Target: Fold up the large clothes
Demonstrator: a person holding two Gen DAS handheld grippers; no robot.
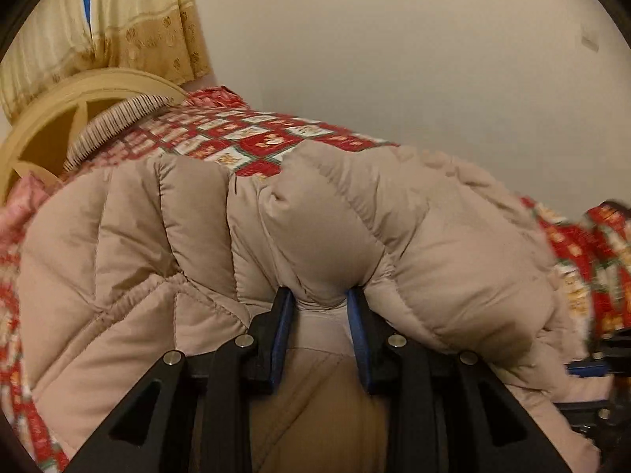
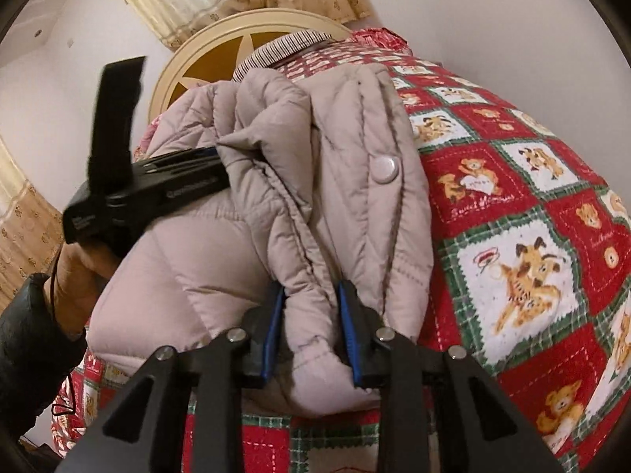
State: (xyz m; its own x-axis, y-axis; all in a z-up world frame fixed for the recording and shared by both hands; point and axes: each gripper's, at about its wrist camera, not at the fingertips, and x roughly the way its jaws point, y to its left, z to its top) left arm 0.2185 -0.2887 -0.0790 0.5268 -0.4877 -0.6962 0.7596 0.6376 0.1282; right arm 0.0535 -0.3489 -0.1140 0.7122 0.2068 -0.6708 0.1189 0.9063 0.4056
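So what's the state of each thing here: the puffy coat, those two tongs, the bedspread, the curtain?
Puffy coat: bunched on the bed, pinched in two places, snap button unfastened.
Left tongs: closed on a fold of the coat.
Right tongs: closed on the coat's edge.
Bedspread: spread flat under the coat.
Curtain: hanging, a gap showing blue.
Hand: gripping the left tongs' handle.
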